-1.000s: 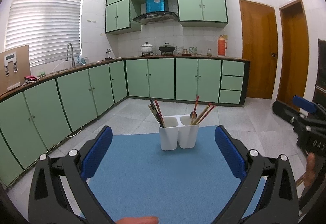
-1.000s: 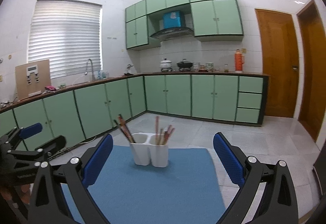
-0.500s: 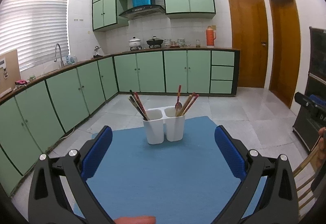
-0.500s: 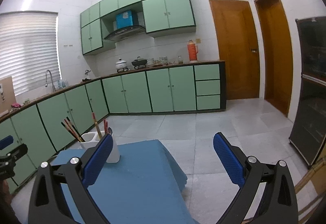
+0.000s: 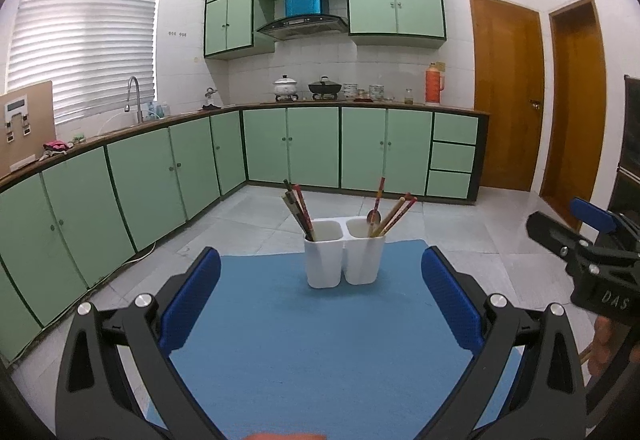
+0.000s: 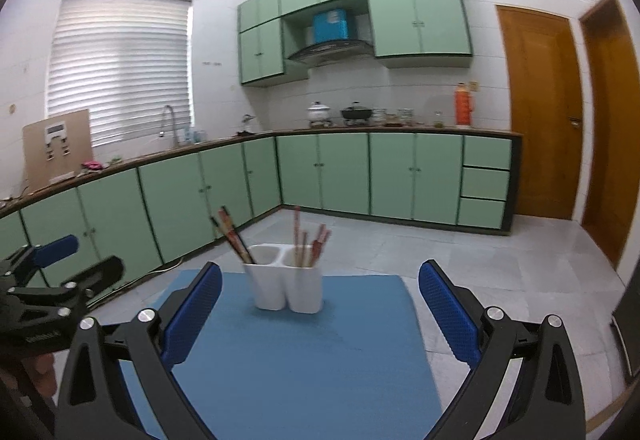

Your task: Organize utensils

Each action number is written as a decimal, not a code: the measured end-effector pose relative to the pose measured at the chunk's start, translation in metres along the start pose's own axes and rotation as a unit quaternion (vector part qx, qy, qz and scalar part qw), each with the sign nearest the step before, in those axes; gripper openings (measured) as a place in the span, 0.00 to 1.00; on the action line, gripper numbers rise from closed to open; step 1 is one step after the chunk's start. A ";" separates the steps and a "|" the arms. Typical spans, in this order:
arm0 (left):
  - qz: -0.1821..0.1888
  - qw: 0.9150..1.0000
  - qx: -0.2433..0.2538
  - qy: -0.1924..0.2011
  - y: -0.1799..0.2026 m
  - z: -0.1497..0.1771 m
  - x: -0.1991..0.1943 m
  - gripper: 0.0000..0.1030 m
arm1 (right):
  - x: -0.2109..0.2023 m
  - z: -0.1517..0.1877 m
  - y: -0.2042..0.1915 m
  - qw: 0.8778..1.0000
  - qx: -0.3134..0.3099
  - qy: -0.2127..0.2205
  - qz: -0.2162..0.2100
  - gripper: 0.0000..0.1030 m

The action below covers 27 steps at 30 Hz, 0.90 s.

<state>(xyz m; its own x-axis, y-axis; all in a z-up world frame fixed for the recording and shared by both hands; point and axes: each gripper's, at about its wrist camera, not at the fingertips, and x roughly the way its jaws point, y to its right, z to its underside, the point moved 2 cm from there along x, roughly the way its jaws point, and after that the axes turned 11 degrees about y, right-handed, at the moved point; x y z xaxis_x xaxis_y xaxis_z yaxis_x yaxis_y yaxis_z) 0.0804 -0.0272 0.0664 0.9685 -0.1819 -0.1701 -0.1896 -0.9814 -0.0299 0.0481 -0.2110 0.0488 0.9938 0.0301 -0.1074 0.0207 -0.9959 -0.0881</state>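
Both tools empty and spread wide: left gripper (image 5: 320, 304) and right gripper (image 6: 320, 312) hover near the front of the blue table mat (image 5: 312, 352), aimed at the white two-compartment plastic utensil holder (image 5: 344, 260) at the mat's far middle. Dark and red chopsticks (image 5: 298, 210) lean in its left cup, while a metal spoon (image 5: 374, 217) and more red-tipped chopsticks (image 5: 396, 214) share the right. Looks like an approach or finished step; any next sort calls for reaching far and pinching one thin stick near its top.
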 end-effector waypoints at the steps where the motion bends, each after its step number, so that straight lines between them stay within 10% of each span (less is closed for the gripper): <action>1: 0.000 1.000 0.000 0.000 0.000 0.000 0.000 0.95 | 0.002 -0.001 -0.002 1.000 -0.002 -0.001 -0.004 0.94; 27: -0.008 1.000 -0.006 0.004 -0.005 -0.003 0.003 0.95 | 0.015 -0.007 -0.018 0.999 -0.023 -0.011 -0.023 0.94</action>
<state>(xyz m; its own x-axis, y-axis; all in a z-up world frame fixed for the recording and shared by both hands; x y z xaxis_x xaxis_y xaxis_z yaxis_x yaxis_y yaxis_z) 0.0848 -0.0229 0.0693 0.9727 -0.1661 -0.1621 -0.1717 -0.9849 -0.0211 0.0634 -0.1930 0.0556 0.9891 0.0765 -0.1256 0.0710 -0.9963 -0.0474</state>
